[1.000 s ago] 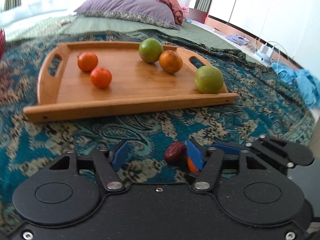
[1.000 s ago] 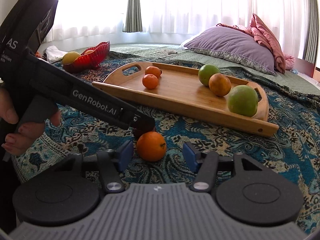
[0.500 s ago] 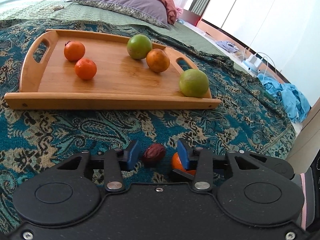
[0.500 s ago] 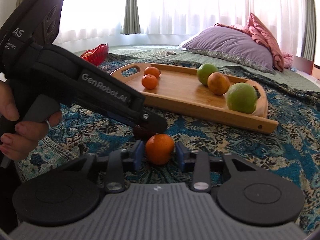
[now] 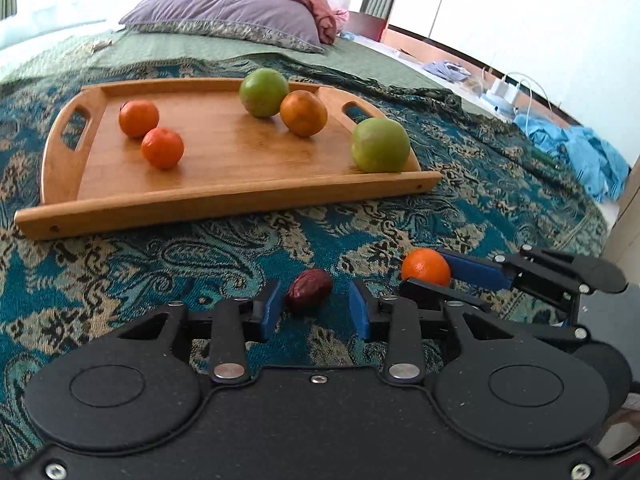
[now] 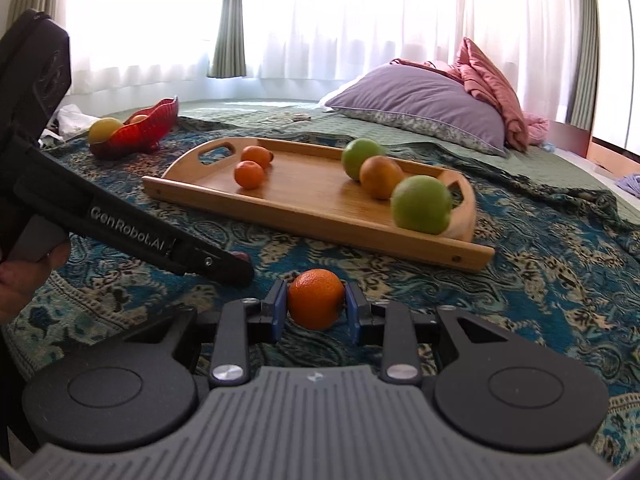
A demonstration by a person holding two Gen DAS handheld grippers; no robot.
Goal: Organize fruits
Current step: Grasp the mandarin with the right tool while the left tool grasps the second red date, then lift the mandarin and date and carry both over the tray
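A wooden tray (image 5: pixel 224 196) on the patterned bedspread holds two small oranges (image 5: pixel 162 148), two green fruits (image 5: pixel 380 145) and a darker orange (image 5: pixel 303 113); it also shows in the right wrist view (image 6: pixel 320 220). My left gripper (image 5: pixel 314 310) is open around a dark red date (image 5: pixel 309 289) lying on the cloth; its left pad touches the date. My right gripper (image 6: pixel 316 306) is shut on a small orange (image 6: pixel 316 298), which also shows in the left wrist view (image 5: pixel 426 267).
A red bowl (image 6: pixel 140 130) with yellow fruit stands far left on the bed. A purple pillow (image 6: pixel 420 100) lies behind the tray. Blue clothes (image 5: pixel 576 152) and cables lie on the floor right of the bed.
My right gripper has closed on the small orange and lifted it a little. My left gripper has shifted so that the date sits between its open fingers.
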